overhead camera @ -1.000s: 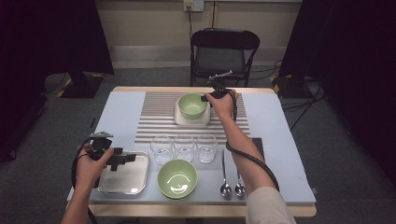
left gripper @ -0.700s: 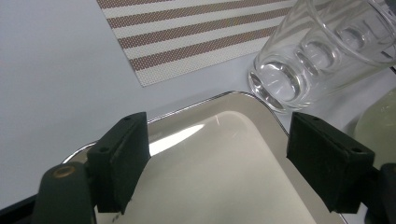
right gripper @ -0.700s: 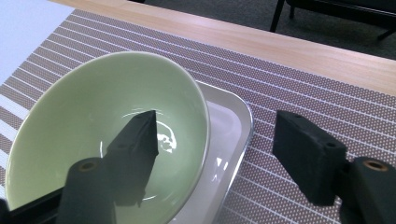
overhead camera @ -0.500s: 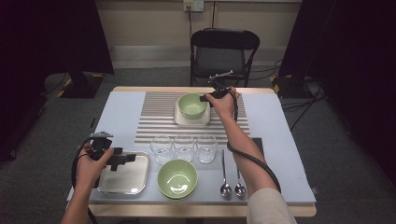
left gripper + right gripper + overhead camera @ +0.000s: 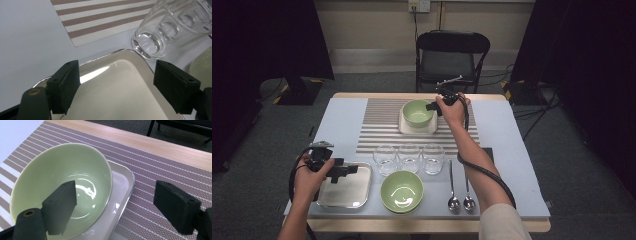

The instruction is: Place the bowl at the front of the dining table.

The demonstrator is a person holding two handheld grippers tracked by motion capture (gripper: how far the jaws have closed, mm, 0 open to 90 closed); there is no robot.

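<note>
At the near left of the worktop (image 5: 512, 150), the left gripper (image 5: 343, 171) is held over the steel tray (image 5: 343, 192), fingers (image 5: 65, 85) wide apart w/ nothing between them. In the left gripper view the tray's far rim is seen betw. the fingers, w/ a glass (image 5: 172, 27) just beyond its corner and the edge of the striped mat (image 5: 105, 22) farther off; the dimpled base of the glass is made out there, not in the high view. Near centre, a green bowl (image 5: 402, 191) is seen beside the tray, two spoons (image 5: 460, 187) to its right, three glasses in a row behind. Far side: the right gripper (image 5: 434, 106) is held at the rim of the second green bowl (image 5: 417, 113), which sits on a white tray (image 5: 430, 128) on the mat. In the right gripper view its fingers (image 5: 60, 207) are apart, one over the bowl's inside, the other outside over the mat; contact w/ the rim can't be told. No writing or labels can be read.
</note>
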